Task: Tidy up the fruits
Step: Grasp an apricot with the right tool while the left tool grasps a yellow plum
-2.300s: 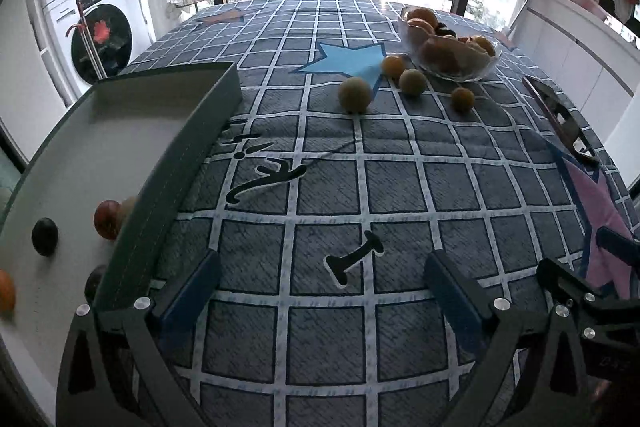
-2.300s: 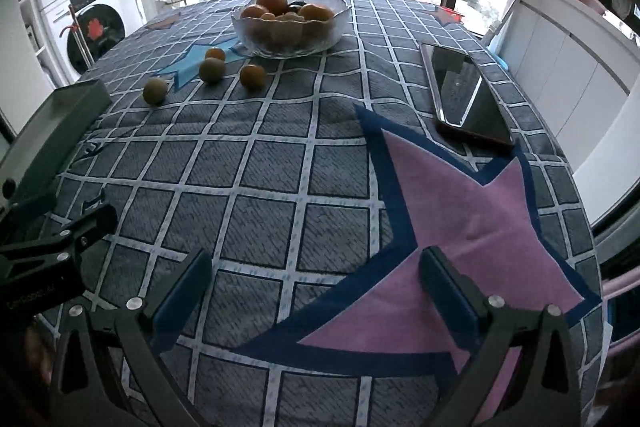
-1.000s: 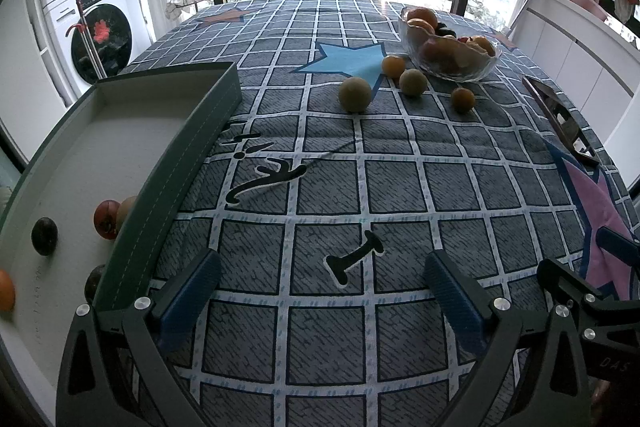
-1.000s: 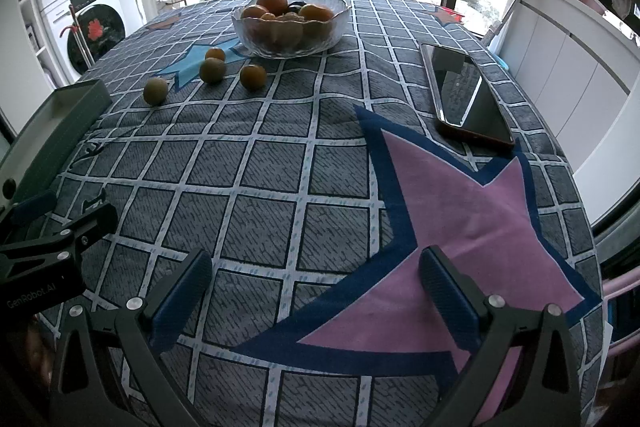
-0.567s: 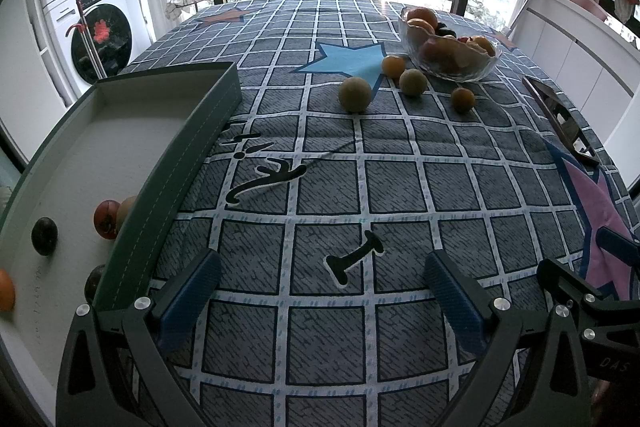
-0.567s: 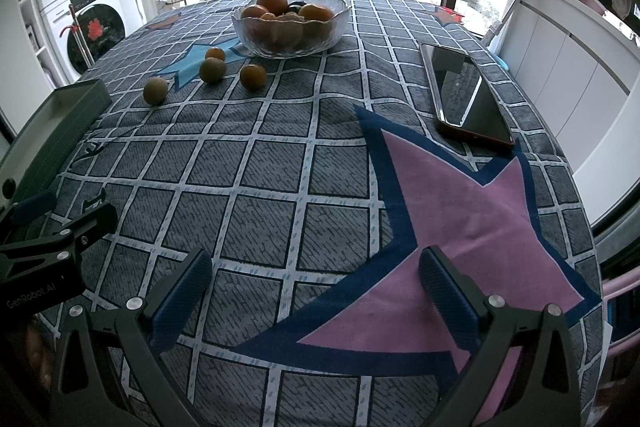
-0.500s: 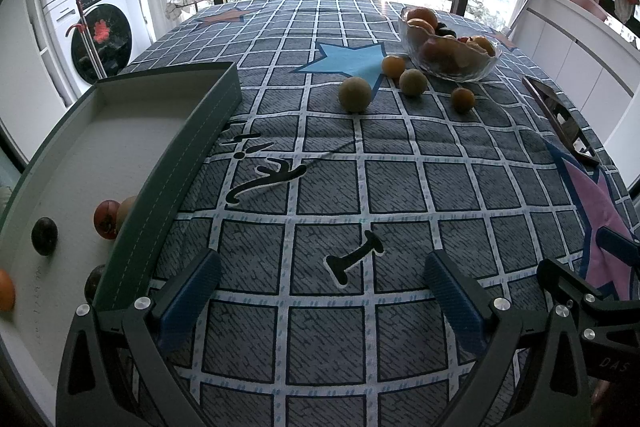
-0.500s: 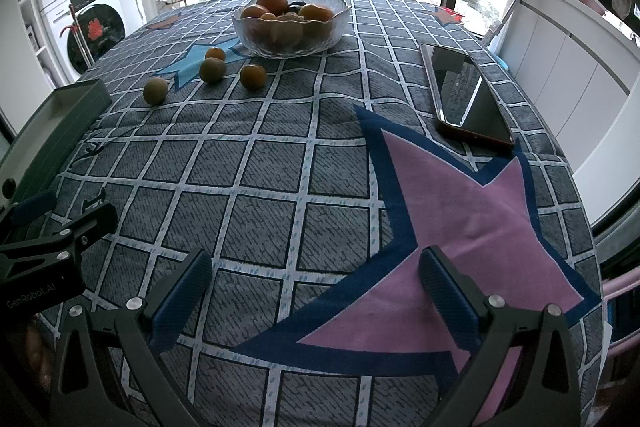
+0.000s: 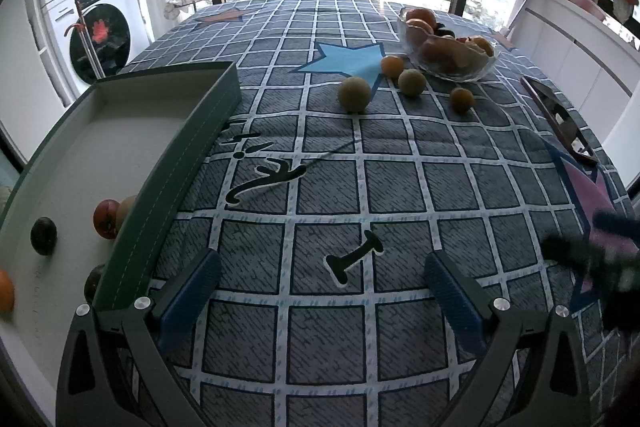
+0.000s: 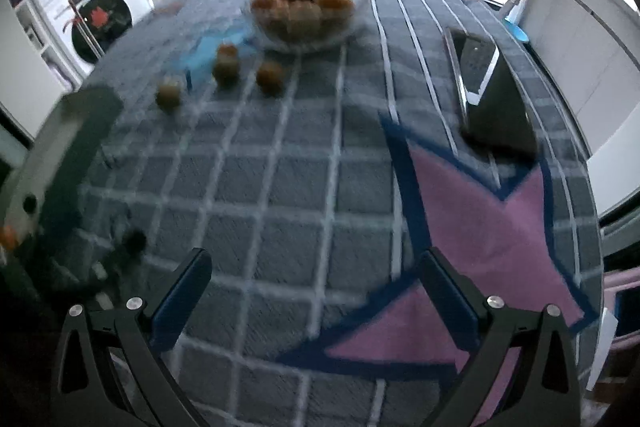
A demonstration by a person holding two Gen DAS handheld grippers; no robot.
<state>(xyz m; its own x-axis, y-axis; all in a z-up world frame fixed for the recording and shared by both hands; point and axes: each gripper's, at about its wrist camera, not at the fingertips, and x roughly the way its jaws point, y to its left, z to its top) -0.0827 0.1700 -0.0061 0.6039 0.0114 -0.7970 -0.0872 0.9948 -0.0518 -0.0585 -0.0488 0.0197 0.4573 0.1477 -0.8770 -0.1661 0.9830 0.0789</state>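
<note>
A glass bowl (image 9: 450, 49) of orange fruits stands far across the checked tablecloth; it is blurred in the right wrist view (image 10: 306, 15). Several loose fruits lie near it: a yellow-green one (image 9: 354, 94), an orange one (image 9: 392, 66), another green one (image 9: 412, 82) and a small orange one (image 9: 462, 99). A grey tray (image 9: 80, 163) at the left holds a red fruit (image 9: 106, 218), dark fruits (image 9: 43, 235) and an orange one (image 9: 5, 290). My left gripper (image 9: 322, 291) is open and empty low over the cloth. My right gripper (image 10: 316, 293) is open and empty.
A phone (image 10: 492, 95) lies at the right on the cloth, also in the left wrist view (image 9: 558, 115). A washing machine (image 9: 96, 35) stands left of the table. White cabinets (image 9: 580, 59) line the right side. A pink star pattern (image 10: 480, 211) marks the cloth.
My right gripper has started moving, so its view is blurred and sits higher and closer to the bowl. It appears blurred at the right edge of the left wrist view. The left gripper is still.
</note>
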